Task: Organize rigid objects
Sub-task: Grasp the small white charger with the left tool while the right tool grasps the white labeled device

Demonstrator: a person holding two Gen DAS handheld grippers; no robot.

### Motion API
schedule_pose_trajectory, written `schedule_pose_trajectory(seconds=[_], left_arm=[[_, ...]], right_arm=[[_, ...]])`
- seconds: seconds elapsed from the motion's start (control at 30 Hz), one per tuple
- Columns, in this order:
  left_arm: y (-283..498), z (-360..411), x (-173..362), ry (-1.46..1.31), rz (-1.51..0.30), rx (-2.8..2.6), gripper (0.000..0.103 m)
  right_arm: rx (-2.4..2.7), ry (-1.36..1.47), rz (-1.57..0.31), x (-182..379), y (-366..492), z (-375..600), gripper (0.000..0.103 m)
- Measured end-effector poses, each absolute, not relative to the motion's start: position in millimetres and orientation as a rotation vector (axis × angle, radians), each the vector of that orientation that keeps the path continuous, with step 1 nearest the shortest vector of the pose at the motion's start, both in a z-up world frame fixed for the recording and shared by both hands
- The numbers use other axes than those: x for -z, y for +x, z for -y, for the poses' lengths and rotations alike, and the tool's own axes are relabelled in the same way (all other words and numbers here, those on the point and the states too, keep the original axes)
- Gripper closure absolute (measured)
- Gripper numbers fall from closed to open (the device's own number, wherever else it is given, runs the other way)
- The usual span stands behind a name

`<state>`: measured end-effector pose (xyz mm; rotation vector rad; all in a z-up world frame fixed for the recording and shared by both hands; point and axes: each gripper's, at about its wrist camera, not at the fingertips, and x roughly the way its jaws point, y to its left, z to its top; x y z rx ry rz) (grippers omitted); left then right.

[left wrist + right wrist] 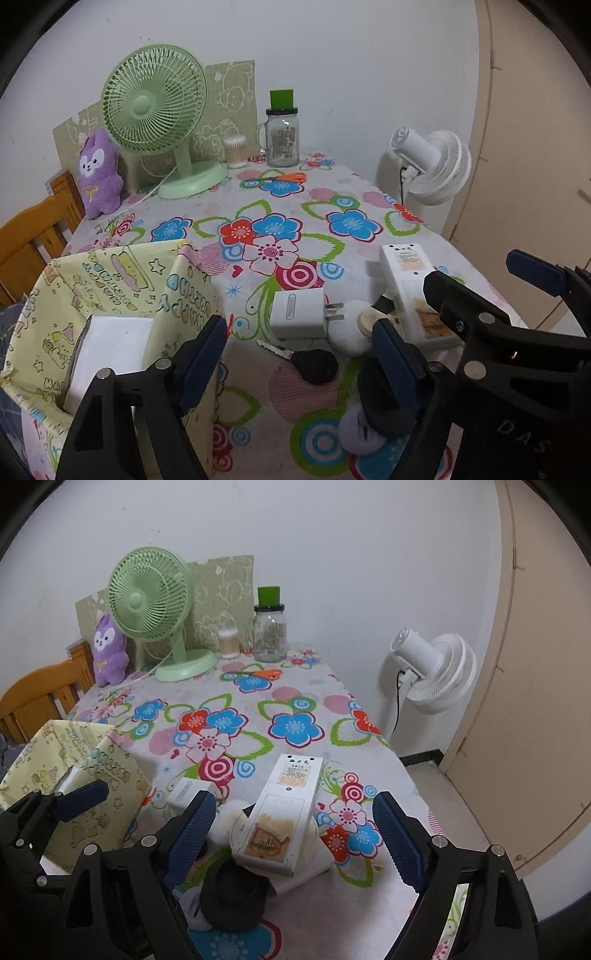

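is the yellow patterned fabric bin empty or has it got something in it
Not empty: the yellow patterned fabric bin holds a white rectangular box, standing against its inner wall in the left wrist view.

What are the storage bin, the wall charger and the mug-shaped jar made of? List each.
Storage bin: seemingly coated printed fabric; its walls sag and crease.
Wall charger: glossy white plastic, metal prongs.
Mug-shaped jar: clear glass, going by its transparency and moulded handle; dark lid, material unclear.

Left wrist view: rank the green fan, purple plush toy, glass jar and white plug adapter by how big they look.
1. Green fan
2. Purple plush toy
3. Glass jar and white plug adapter look alike; the adapter lies much nearer, so unranked.
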<state>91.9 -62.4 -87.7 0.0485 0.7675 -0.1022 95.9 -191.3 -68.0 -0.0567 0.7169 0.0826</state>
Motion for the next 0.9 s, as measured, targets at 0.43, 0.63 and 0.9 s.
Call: schedule_pose_trajectory(seconds=[0.43, 0.63, 0.9], left_arm=[[113.0, 74.0, 93.0, 0.121, -0.717, 0.041, 0.023], [122.8, 82.6, 94.1, 0.084, -0.752, 0.117, 0.034], [135.5, 75.9, 112.0, 0.047, -0.827, 0.113, 0.035]], right_arm=[[-0.063, -0.045, -0.767, 82.5, 124.7, 189.8, 0.018], [-0.059, -0.058, -0.756, 76.7, 130.8, 191.2, 0.019], [-0.075, -0.080, -0.804, 89.9, 143.0, 184.0, 0.029]])
